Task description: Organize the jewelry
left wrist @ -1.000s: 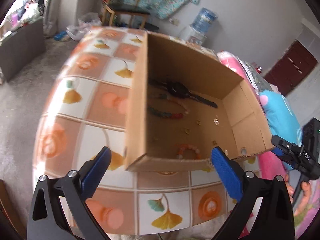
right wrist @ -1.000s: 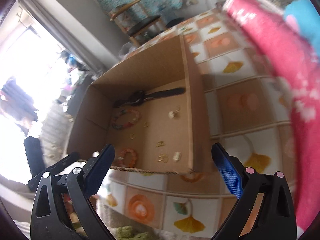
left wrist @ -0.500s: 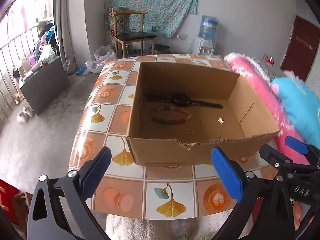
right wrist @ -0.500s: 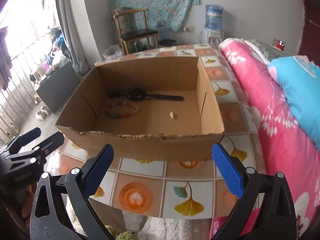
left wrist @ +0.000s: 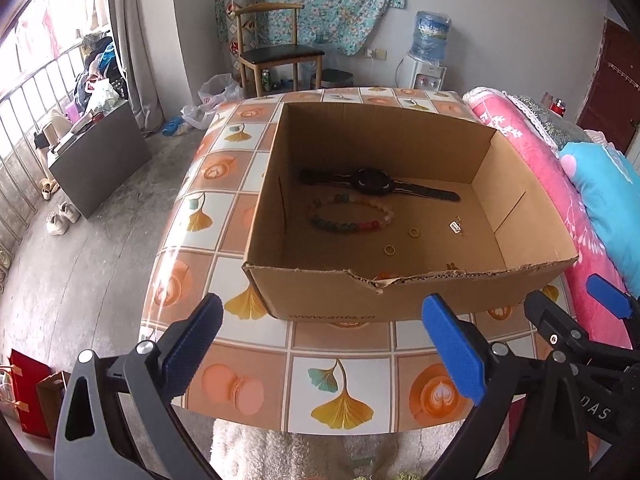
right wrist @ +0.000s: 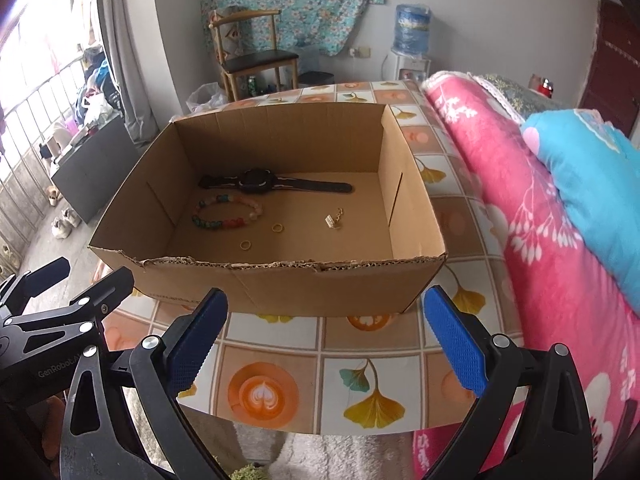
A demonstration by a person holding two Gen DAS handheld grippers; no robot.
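An open cardboard box (left wrist: 328, 292) (right wrist: 320, 288) stands on the tiled table. Inside lie a black watch (left wrist: 374, 182) (right wrist: 260, 182), a multicoloured bead bracelet (left wrist: 352, 218) (right wrist: 226, 212), two small gold rings (left wrist: 390, 249) (right wrist: 245, 245) and a small gold charm (left wrist: 455, 226) (right wrist: 331, 222). An orange item shows only as a sliver behind the front wall in the left wrist view. My left gripper (left wrist: 324, 350) hangs open before the box's front wall, holding nothing. My right gripper (right wrist: 328, 340) is also open and empty, at the same front wall, to the right of the left one.
The table (left wrist: 340, 380) carries an orange and ginkgo tile pattern. A pink blanket (right wrist: 540, 240) and a blue pillow (right wrist: 592, 168) lie along the right side. A wooden chair (left wrist: 276, 52) and a water dispenser (left wrist: 426, 60) stand at the back wall. Grey cabinet (left wrist: 100, 156) at left.
Both grippers have drawn back and levelled, from tilted views above the box to a straight view of its front wall. Both stay open. The box's contents have not moved.
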